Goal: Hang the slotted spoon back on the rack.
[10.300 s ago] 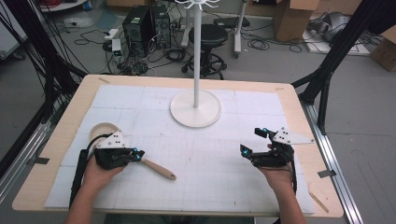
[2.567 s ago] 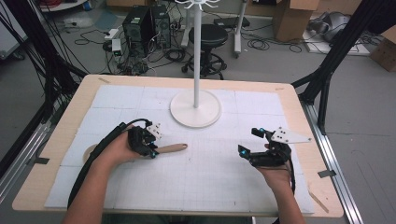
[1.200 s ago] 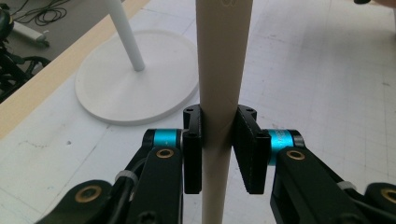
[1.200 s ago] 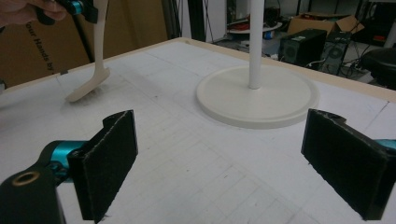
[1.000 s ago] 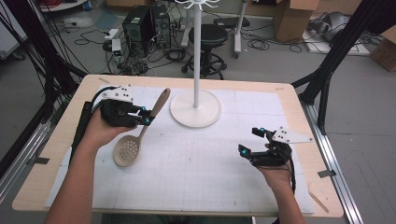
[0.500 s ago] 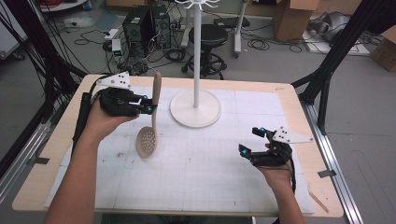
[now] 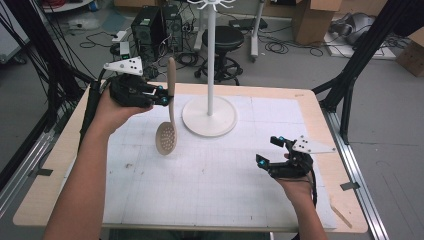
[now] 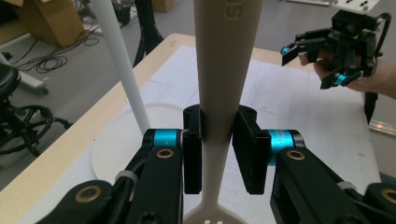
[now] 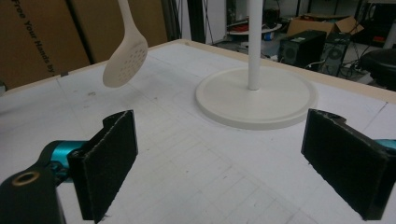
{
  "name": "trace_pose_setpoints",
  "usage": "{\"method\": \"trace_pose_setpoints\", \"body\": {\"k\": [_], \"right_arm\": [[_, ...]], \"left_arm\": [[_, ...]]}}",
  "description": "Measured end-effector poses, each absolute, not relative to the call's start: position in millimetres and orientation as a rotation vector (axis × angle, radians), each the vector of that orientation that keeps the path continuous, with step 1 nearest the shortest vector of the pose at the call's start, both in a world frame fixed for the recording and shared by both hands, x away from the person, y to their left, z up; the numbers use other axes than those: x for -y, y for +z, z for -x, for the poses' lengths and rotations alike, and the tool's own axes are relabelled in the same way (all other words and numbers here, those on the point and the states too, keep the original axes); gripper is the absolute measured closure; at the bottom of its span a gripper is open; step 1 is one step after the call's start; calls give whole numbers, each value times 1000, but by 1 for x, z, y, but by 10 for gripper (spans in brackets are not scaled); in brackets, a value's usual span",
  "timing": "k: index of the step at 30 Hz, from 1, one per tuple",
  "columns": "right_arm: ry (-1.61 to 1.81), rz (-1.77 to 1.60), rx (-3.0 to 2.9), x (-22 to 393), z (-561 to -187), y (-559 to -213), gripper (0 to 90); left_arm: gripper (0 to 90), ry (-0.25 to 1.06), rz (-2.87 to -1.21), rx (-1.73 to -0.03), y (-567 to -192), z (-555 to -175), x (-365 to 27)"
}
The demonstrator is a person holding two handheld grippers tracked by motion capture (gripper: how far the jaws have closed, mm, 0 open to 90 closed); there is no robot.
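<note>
The left gripper (image 7: 162,96) holds the slotted spoon (image 7: 168,117) by its handle, jaws clamped on both sides. The spoon hangs upright above the counter (image 7: 65,150), bowl down, at the far left, just left of the white stand (image 7: 210,107). The right gripper (image 7: 267,152) rests at the near right, jaws wide open and empty.

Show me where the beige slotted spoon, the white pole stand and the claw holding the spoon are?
Beige plastic slotted spoon (image 7: 166,138): high view, on its perforated bowl.
White pole stand with round base (image 7: 209,116): high view, on the base disc.
Left claw (image 8: 218,149): left gripper view, midway between the black pads clamping the spoon's handle.
</note>
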State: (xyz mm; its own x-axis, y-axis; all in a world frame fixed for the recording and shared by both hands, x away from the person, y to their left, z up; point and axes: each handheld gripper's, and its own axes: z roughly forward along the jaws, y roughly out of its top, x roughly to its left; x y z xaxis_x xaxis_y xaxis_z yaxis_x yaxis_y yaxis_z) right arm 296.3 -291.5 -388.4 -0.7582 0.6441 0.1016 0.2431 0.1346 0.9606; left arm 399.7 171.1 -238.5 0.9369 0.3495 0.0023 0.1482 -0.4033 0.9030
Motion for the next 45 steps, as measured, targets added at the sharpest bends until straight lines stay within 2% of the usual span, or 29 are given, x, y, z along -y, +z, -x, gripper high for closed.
{"method": "trace_pose_setpoints", "body": {"k": [21,45], "right_arm": [[1662,-865,-2080,293,-296,-389,98],[1668,-870,-2060,297,-298,-389,98]], "left_arm": [[741,265,-2004,-320,-194,-423,-156],[741,334,-2052,-370,-160,-464,-134]]}}
